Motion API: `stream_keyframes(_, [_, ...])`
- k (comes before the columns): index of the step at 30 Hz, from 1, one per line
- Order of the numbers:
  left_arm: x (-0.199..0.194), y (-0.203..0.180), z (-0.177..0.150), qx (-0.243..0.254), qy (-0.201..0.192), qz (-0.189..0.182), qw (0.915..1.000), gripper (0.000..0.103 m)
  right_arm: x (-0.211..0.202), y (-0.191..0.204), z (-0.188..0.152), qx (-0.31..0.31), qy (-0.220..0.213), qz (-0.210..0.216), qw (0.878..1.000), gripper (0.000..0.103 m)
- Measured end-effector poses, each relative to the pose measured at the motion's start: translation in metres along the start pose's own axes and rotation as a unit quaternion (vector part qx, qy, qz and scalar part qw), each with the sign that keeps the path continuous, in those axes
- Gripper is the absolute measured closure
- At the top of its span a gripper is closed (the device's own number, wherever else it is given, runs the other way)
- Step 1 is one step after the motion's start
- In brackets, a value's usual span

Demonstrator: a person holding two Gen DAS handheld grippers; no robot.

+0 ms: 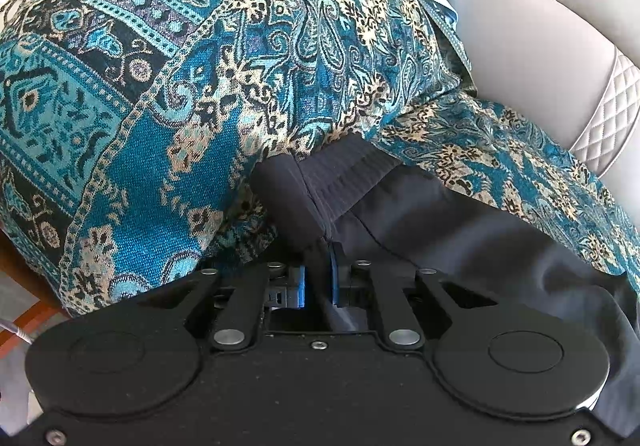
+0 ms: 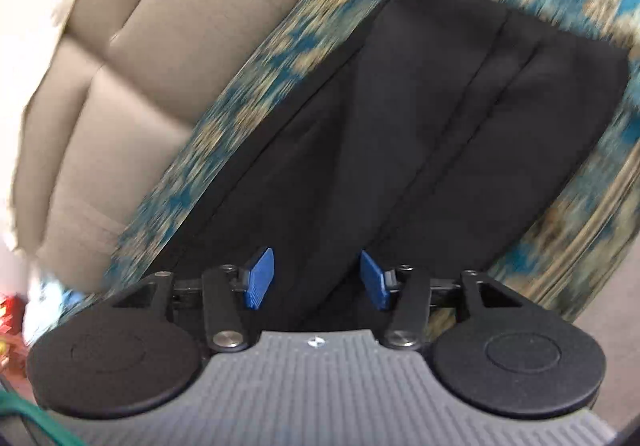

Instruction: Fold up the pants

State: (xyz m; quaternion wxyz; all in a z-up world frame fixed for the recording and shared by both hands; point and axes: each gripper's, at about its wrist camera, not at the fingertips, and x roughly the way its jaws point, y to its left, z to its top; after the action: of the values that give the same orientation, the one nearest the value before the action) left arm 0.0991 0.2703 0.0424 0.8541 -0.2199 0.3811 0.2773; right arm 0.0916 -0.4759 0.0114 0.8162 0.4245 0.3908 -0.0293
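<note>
Pants (image 2: pixel 420 118) lie flat on the throw (image 1: pixel 160 94) over the sofa (image 1: pixel 540 46), waistband end (image 1: pixel 344 174) pinched in left gripper (image 1: pixel 320 270) w/ throw behind it, sofa back to the right; right gripper (image 2: pixel 318 278) above pant legs, pads apart, not touching.

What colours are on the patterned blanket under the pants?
The woven paisley blanket is teal blue, black and cream; the left wrist view shows it best.

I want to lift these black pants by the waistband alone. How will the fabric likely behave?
Probably floppy: the black pants lie in soft creases on the patterned throw. Likely light, since the left gripper holds the waistband in a small pinch. The smooth cloth may slide.
</note>
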Motion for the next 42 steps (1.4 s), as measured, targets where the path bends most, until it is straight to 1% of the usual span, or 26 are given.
stream_keyframes(2, [0.001, 0.000, 0.000, -0.002, 0.002, -0.001, 1.0000, 0.091, 0.005, 0.006, -0.016, 0.001, 0.015, 0.021, 1.000, 0.037])
stream_keyframes(6, [0.001, 0.001, 0.002, -0.001, 0.002, -0.003, 1.0000, 0.091, 0.014, 0.020, -0.032, -0.006, 0.011, 0.044, 0.999, 0.037])
stream_keyframes(7, [0.001, 0.001, 0.002, -0.001, 0.002, -0.003, 1.0000, 0.091, 0.017, 0.021, -0.034, 0.000, 0.005, 0.046, 0.999, 0.042])
stream_keyframes(8, [0.001, 0.001, 0.002, -0.001, 0.002, -0.004, 1.0000, 0.091, 0.017, 0.022, -0.036, 0.007, -0.008, 0.050, 0.999, 0.056])
stream_keyframes(9, [0.000, 0.001, 0.001, -0.001, 0.002, -0.005, 1.0000, 0.091, 0.015, 0.023, -0.039, 0.009, -0.030, 0.060, 0.998, 0.061])
stream_keyframes(11, [0.000, 0.003, 0.002, -0.002, 0.001, -0.007, 1.0000, 0.091, 0.011, 0.029, -0.043, 0.002, -0.057, 0.066, 0.996, 0.065])
stream_keyframes(12, [-0.001, 0.003, 0.001, -0.003, 0.001, -0.007, 1.0000, 0.091, 0.009, 0.033, -0.043, -0.007, -0.069, 0.060, 0.996, 0.067])
stream_keyframes(14, [-0.001, 0.003, 0.000, -0.003, 0.001, -0.007, 1.0000, 0.091, 0.003, 0.041, -0.046, -0.028, -0.087, 0.032, 0.995, 0.067])
stream_keyframes(15, [-0.001, 0.003, 0.000, -0.003, 0.001, -0.007, 1.0000, 0.091, 0.001, 0.044, -0.046, -0.033, -0.092, 0.025, 0.995, 0.067])
stream_keyframes(16, [-0.001, 0.002, -0.001, -0.003, 0.001, -0.006, 1.0000, 0.091, 0.004, 0.045, -0.039, -0.032, -0.094, 0.020, 0.995, 0.067])
stream_keyframes(19, [0.001, 0.001, -0.003, 0.000, 0.002, -0.003, 1.0000, 0.091, 0.011, 0.038, -0.028, 0.001, -0.095, 0.008, 0.995, 0.067])
stream_keyframes(21, [0.002, 0.001, -0.003, -0.001, 0.003, -0.004, 1.0000, 0.091, 0.017, 0.033, -0.020, 0.021, -0.099, -0.018, 0.995, 0.067])
stream_keyframes(22, [0.002, 0.001, -0.003, -0.002, 0.003, -0.005, 1.0000, 0.090, 0.020, 0.033, -0.016, 0.025, -0.102, -0.033, 0.994, 0.067])
stream_keyframes(26, [0.003, 0.004, -0.003, -0.003, 0.003, -0.009, 1.0000, 0.090, 0.021, 0.032, -0.010, 0.032, -0.121, -0.047, 0.991, 0.066])
stream_keyframes(29, [0.003, 0.004, -0.004, 0.001, 0.004, -0.007, 1.0000, 0.090, 0.021, 0.032, -0.001, 0.038, -0.148, -0.065, 0.986, 0.066])
stream_keyframes(32, [0.005, 0.004, -0.003, 0.001, 0.006, -0.008, 1.0000, 0.090, 0.026, 0.028, 0.021, 0.061, -0.181, -0.093, 0.977, 0.066])
stream_keyframes(33, [0.005, 0.004, -0.003, 0.000, 0.006, -0.009, 0.9999, 0.090, 0.028, 0.027, 0.027, 0.069, -0.189, -0.102, 0.974, 0.057])
stream_keyframes(34, [0.006, 0.004, -0.003, -0.001, 0.007, -0.009, 0.9999, 0.090, 0.031, 0.025, 0.036, 0.079, -0.195, -0.114, 0.971, 0.061])
stream_keyframes(35, [0.007, 0.005, -0.003, -0.001, 0.007, -0.010, 0.9999, 0.090, 0.036, 0.025, 0.046, 0.089, -0.194, -0.123, 0.969, 0.096])
stream_keyframes(36, [0.007, 0.005, -0.002, -0.002, 0.008, -0.012, 0.9999, 0.090, 0.039, 0.023, 0.055, 0.103, -0.191, -0.128, 0.968, 0.098])
stream_keyframes(38, [0.008, 0.004, 0.000, -0.009, 0.012, -0.018, 0.9997, 0.092, 0.046, 0.026, 0.074, 0.129, -0.177, -0.117, 0.969, 0.098])
stream_keyframes(39, [0.008, 0.002, 0.003, -0.012, 0.015, -0.024, 0.9995, 0.092, 0.047, 0.032, 0.084, 0.125, -0.176, -0.116, 0.970, 0.098])
stream_keyframes(40, [0.007, 0.001, 0.007, -0.016, 0.015, -0.030, 0.9993, 0.093, 0.046, 0.046, 0.093, 0.109, -0.183, -0.117, 0.970, 0.098])
stream_keyframes(41, [0.005, -0.001, 0.011, -0.020, 0.014, -0.037, 0.9990, 0.093, 0.041, 0.064, 0.101, 0.088, -0.197, -0.107, 0.971, 0.098])
stream_keyframes(42, [0.002, -0.003, 0.016, -0.023, 0.009, -0.043, 0.9988, 0.093, 0.030, 0.081, 0.106, 0.066, -0.215, -0.083, 0.971, 0.098])
